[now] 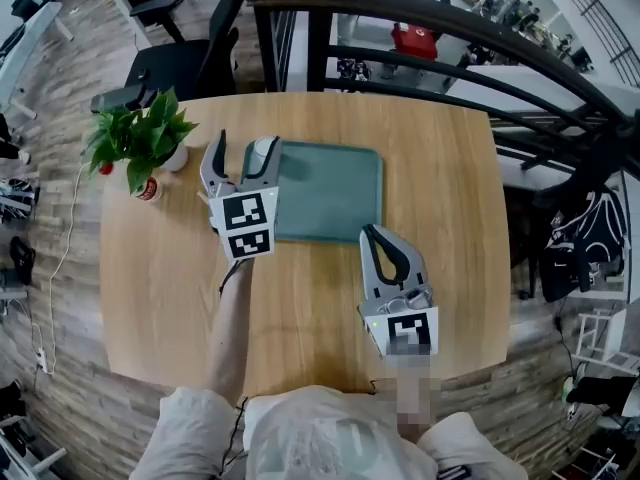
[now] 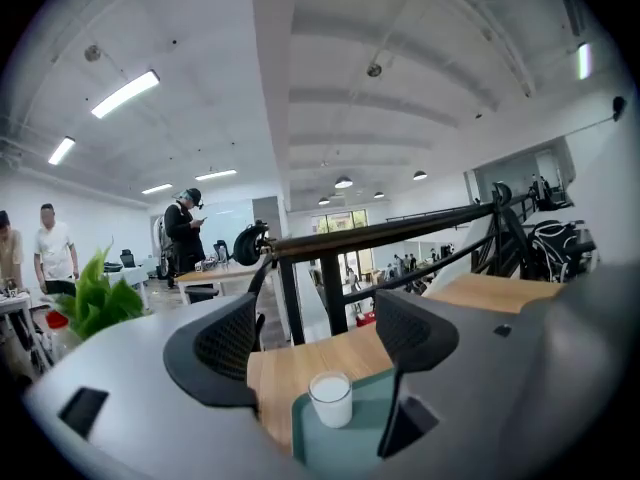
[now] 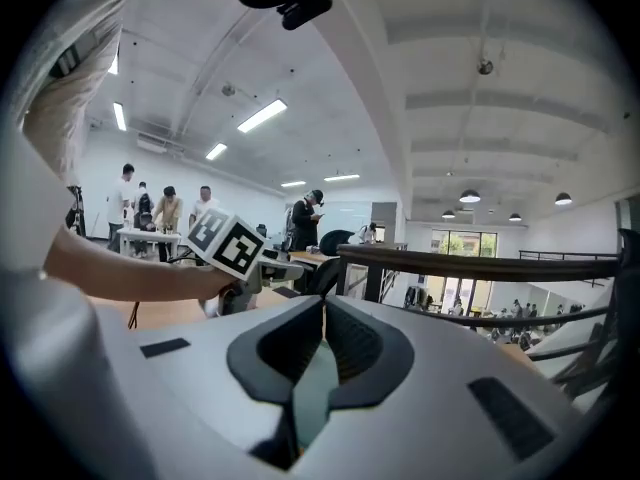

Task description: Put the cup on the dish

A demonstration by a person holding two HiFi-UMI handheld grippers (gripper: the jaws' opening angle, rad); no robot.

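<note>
A small white cup (image 2: 331,400) stands upright on the flat teal dish (image 1: 335,193), at its far left corner. In the head view the cup (image 1: 262,149) peeks out behind one finger of my left gripper (image 1: 243,153). That gripper (image 2: 318,343) hovers above and short of the cup, its jaws spread wide with nothing between them. My right gripper (image 1: 372,231) hangs over the dish's near right corner, its jaws together at the tips and empty. Through the slit between its fingers (image 3: 285,353) a strip of the teal dish (image 3: 318,388) shows.
The round wooden table (image 1: 450,268) carries a potted green plant (image 1: 140,138) at its far left. A dark metal railing (image 1: 450,38) curves along the far side, and an office chair (image 1: 170,63) stands beyond the table. People stand far off in the room.
</note>
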